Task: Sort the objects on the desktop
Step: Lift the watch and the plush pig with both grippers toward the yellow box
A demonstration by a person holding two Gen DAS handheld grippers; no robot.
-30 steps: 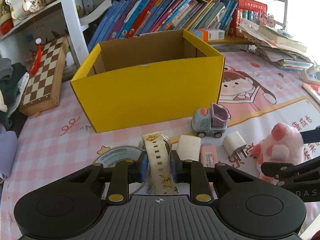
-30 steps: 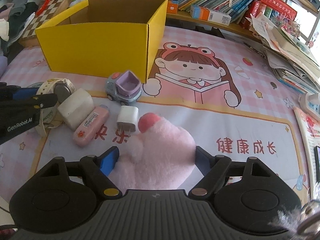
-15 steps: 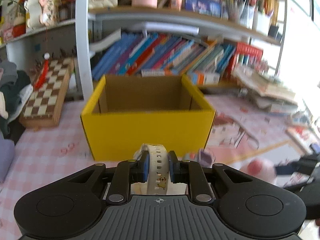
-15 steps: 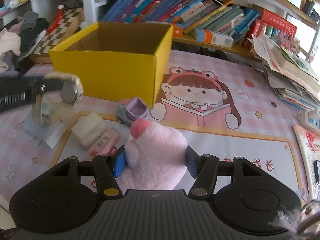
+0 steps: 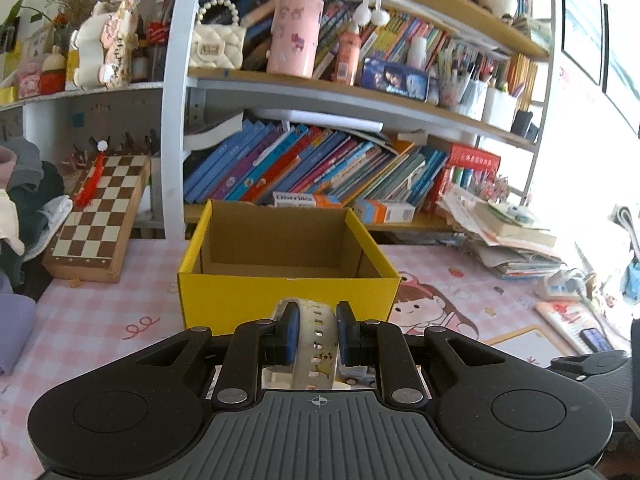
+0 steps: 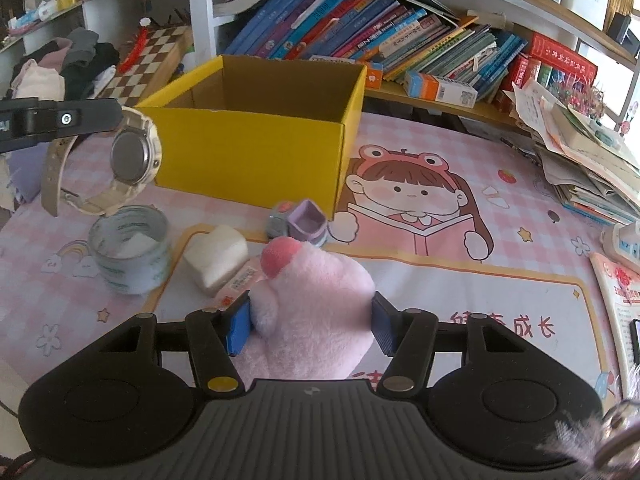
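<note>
Gripping a cream wristwatch [image 5: 314, 342] by its strap in my left gripper [image 5: 314, 336], jaws narrow; yellow cardboard box [image 5: 288, 280] just ahead. My right gripper [image 6: 310, 326] clamps a pink plush toy [image 6: 312, 300], jaws wide.

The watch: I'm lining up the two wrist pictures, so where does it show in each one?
Left wrist: the watch sits bottom centre, its strap clamped in the left gripper.
Right wrist: the watch hangs at the left edge, above the tape roll.
Shared landmark: the yellow box, just behind it in both.
</note>
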